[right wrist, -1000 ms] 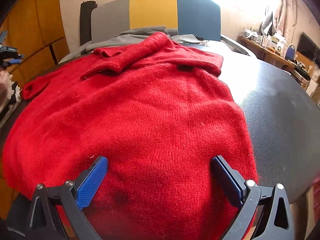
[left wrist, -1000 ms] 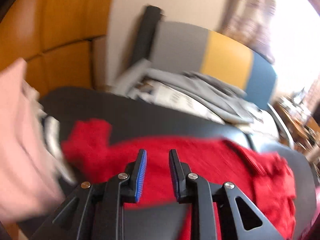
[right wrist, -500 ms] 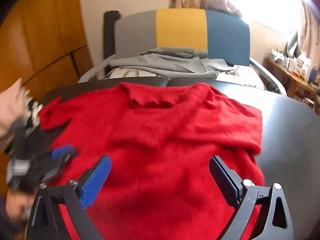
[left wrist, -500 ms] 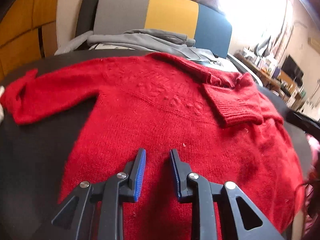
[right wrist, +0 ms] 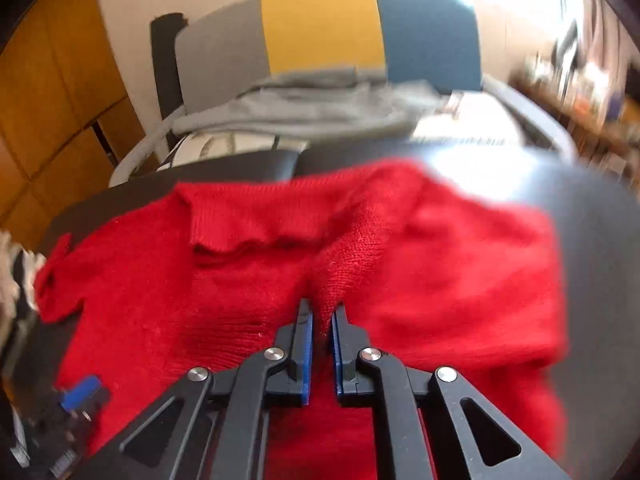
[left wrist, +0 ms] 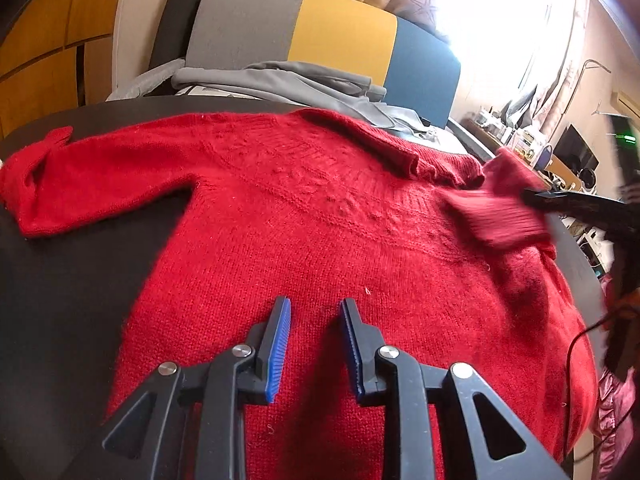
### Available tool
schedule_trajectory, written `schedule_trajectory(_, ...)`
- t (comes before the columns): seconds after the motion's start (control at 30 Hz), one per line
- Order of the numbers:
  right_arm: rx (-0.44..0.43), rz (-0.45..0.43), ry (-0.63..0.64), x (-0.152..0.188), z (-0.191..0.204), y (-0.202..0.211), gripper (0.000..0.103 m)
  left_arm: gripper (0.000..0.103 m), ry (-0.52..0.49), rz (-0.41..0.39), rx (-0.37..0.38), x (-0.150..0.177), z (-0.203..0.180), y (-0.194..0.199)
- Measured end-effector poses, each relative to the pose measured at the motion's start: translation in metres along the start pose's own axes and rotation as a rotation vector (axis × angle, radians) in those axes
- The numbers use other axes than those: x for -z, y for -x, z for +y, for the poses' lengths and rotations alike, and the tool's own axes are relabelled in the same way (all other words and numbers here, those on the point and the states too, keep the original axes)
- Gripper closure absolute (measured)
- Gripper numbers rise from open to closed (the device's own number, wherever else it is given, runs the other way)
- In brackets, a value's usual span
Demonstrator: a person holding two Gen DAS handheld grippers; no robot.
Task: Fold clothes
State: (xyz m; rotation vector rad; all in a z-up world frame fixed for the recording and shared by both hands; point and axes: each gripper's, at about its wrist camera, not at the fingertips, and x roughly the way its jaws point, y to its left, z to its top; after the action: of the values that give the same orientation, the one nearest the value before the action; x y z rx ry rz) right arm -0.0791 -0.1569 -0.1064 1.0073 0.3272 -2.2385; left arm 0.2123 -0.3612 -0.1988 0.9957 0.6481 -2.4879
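**Right gripper pinches the sleeve for the fold-in**

Half a second back the right gripper (right wrist: 322, 322) stood wide open above the knit; now its jaws are nearly shut, with a ridge of red wool caught between the blue pads. Meanwhile the left gripper (left wrist: 314, 344) hovers with a modest gap between its jaws, holding nothing, as it did before.

A red sweater (left wrist: 304, 240) lies spread on the dark table (left wrist: 60, 300). In the left wrist view one sleeve (left wrist: 92, 184) stretches out flat toward 9 o'clock, while the other sleeve's cuff (left wrist: 496, 216) is doubled back over the chest near 2 o'clock, blurred as if moving, with the right gripper's black body (left wrist: 580, 208) just beside it. Grey clothes (left wrist: 288, 80) sit piled on a chair (left wrist: 340, 36) at 12 o'clock.

Judging by this, a sleeve is being folded across the body. To do it well:

- Keep the pinch shallow, so only the sleeve layer lifts and the torso stays flat.
- Carry the cuff low and straight across, since loose knit stretches and drags.
- The free left gripper could press the body down near the hem.
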Motion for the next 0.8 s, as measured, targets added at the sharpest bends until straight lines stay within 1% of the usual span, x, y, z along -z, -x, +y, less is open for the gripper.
schedule_trajectory(0.07,0.126,-0.062,0.077,-0.004,-0.012,0.030,0.095,0.078,0.002,0.000,0.003,-0.001,0.001,-0.001)
schedule_trajectory(0.1,0.201,-0.086,0.106,-0.005,-0.025,0.046,0.095,0.078,0.000,0.000,0.002,-0.001,0.001,-0.001)
schedule_trajectory(0.23,0.456,-0.107,0.123,-0.003,-0.092,0.091,0.095,0.078,-0.004,0.002,0.002,-0.003,0.002,-0.002)
schedule_trajectory(0.4,0.637,-0.057,-0.029,0.004,-0.187,0.116,0.094,0.078,-0.009,0.006,-0.002,-0.004,0.002,-0.003)
schedule_trajectory(0.5,0.744,-0.027,-0.122,0.009,-0.244,0.130,0.087,0.078,-0.017,0.010,-0.008,-0.005,0.001,-0.002)
schedule_trajectory(0.53,0.766,-0.022,-0.150,0.011,-0.259,0.135,0.073,0.078,-0.022,0.013,-0.010,-0.005,0.000,-0.002)
schedule_trajectory(0.57,0.724,-0.045,-0.162,0.013,-0.257,0.141,0.059,0.078,-0.033,0.020,-0.019,-0.006,-0.001,-0.002)
schedule_trajectory(0.6,0.642,-0.073,-0.160,0.018,-0.250,0.147,0.055,0.078,-0.048,0.029,-0.033,-0.008,-0.004,-0.001)
schedule_trajectory(0.63,0.564,-0.086,-0.148,0.023,-0.239,0.148,0.054,0.078,-0.067,0.033,-0.052,-0.009,-0.007,0.001)
schedule_trajectory(0.7,0.411,-0.068,-0.094,0.037,-0.205,0.145,0.054,0.078,-0.121,0.011,-0.079,-0.009,-0.013,0.009)
schedule_trajectory(0.8,0.164,-0.020,-0.022,0.066,-0.147,0.133,0.054,0.078,-0.154,-0.010,-0.080,-0.005,-0.015,0.021)
